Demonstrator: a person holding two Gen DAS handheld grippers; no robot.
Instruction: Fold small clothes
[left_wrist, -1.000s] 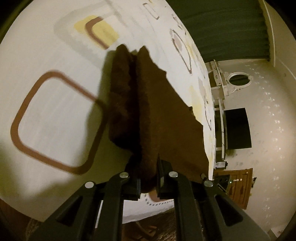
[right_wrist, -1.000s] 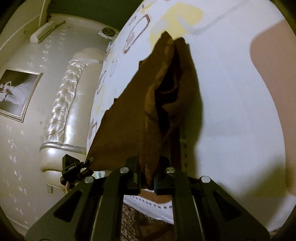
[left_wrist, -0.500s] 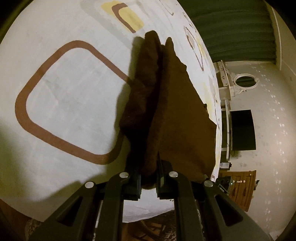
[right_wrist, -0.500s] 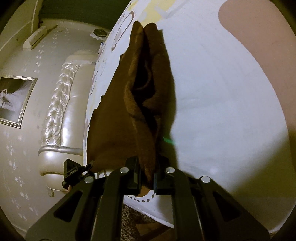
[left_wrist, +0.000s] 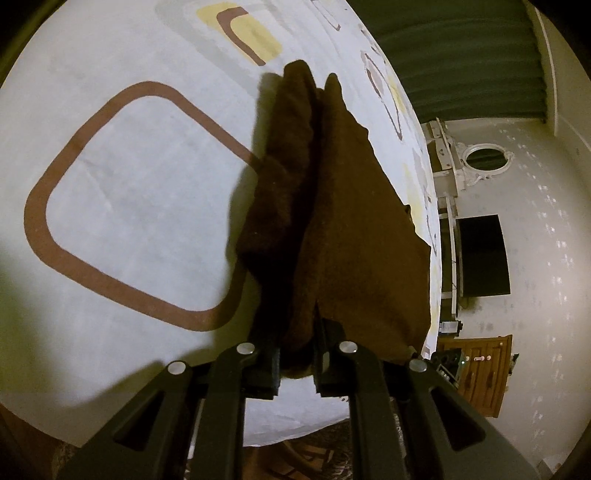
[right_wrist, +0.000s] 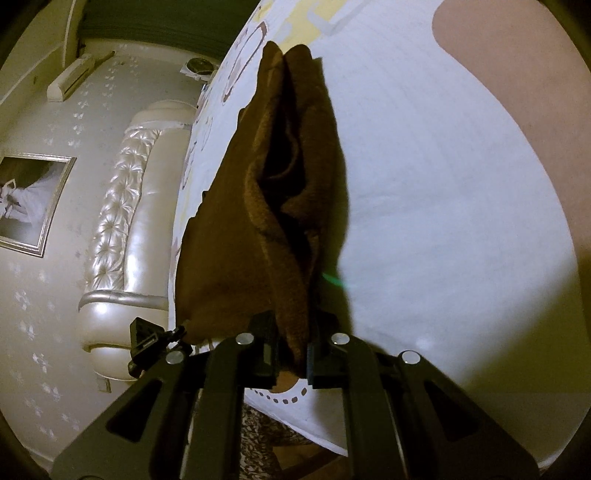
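Jaws of left gripper (left_wrist: 296, 354) and right gripper (right_wrist: 291, 354) each clamped the brown cloth (left_wrist: 347, 229), which extended toward 12 o'clock over the bed (left_wrist: 147, 166); level, even lowering would keep edges aligned.

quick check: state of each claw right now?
Left claw: closed on the brown cloth, near one end.
Right claw: closed on the same brown cloth, at its other end.
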